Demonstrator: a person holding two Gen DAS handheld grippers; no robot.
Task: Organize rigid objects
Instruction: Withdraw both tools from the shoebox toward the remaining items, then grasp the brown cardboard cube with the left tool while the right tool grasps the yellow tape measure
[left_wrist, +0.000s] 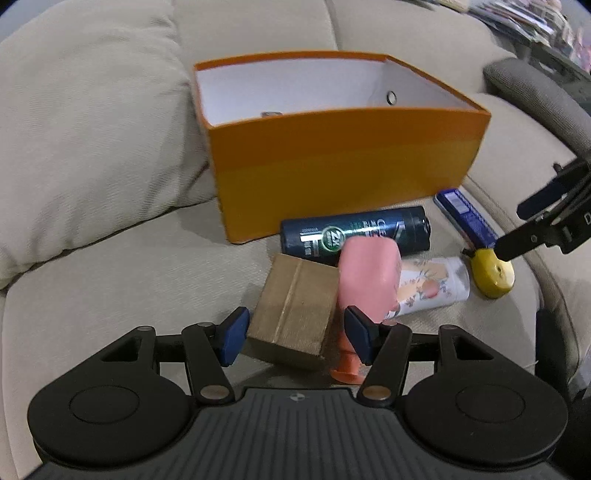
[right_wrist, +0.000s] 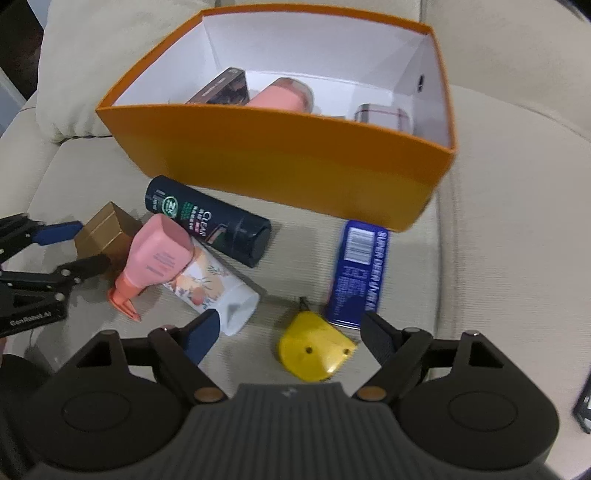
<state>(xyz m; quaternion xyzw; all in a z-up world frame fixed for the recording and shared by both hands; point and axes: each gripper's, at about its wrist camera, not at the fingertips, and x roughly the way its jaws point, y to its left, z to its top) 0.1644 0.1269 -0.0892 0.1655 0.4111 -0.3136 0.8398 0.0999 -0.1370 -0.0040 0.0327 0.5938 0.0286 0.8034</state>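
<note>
A beige sofa (right_wrist: 498, 192) carries an orange box (right_wrist: 295, 166). In front of it lie a dark can (right_wrist: 207, 221), gold box (right_wrist: 107, 229), floral tube (right_wrist: 218, 288), blue box (right_wrist: 358, 273) and what looks like a yellow tape measure (right_wrist: 314, 350).

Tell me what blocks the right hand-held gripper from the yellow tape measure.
Nothing visible. The yellow tape measure lies on the beige sofa cushion directly between the open jaws of the right hand-held gripper; the blue tin and white floral bottle sit aside.

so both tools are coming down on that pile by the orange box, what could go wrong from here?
1. The left tool straddles the gold box, but the pink bottle leans against it; closing may pinch or knock the bottle.
2. The right tool brackets the yellow tape measure; its rounded shell could slip.
3. The soft sofa cushion may let items shift under pressure.
</note>
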